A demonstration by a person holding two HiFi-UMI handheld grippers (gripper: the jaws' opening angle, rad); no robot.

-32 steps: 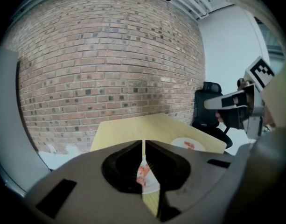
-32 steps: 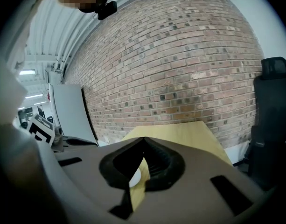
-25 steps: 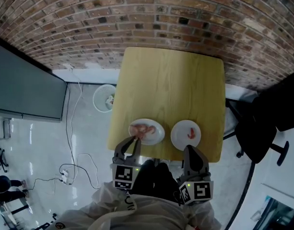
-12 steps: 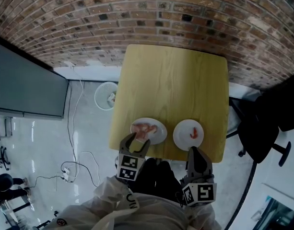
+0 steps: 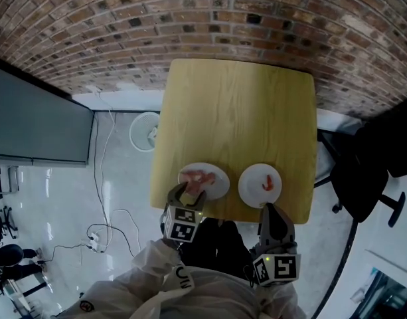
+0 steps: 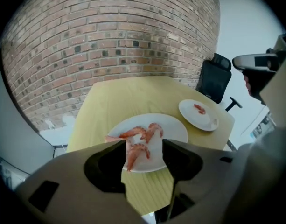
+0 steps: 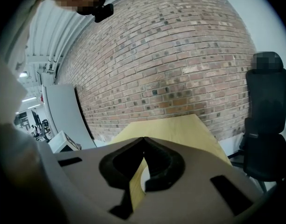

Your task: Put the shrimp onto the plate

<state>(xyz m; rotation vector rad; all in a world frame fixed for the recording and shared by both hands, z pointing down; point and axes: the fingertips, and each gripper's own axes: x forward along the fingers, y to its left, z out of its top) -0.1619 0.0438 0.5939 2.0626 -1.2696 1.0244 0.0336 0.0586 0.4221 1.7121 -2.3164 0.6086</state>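
Closest in, my left gripper (image 6: pixel 143 143) has just dropped toward the table's near edge and tipped nose-down. Its jaws have been swinging apart on the way and now stand wide, pads on nothing. Framed in the gap, not yet touched, lies the nearest shrimp (image 6: pixel 137 151), on the near side of the left plate (image 6: pixel 174 129). A second ago those jaws were pinched together higher up over that rim, so I read this as lining up a pick. My right gripper (image 7: pixel 143 139) sits low beside me, jaws together on nothing, parked short of the table just as it was a second ago.

Just beyond the nearest shrimp, more shrimp (image 6: pixel 153 129) curl near the plate's middle. They're close enough that a sloppy close could catch a neighbour's tail. Off to the right, well apart on the same table (image 6: pixel 129 94), the right plate (image 6: pixel 207 121) carries one lone shrimp (image 6: pixel 199 108). I take that plate as the drop-off, though the task doesn't say which. Nothing stands between the two plates to block the carry across.

Farther out, an office chair (image 6: pixel 215 80) sits past the table's right corner. A white bin (image 5: pixel 145 133) and loose cables (image 5: pixel 100 234) are on the floor to the left, with the brick wall (image 6: pixel 110 41) behind. None of it is in my path.
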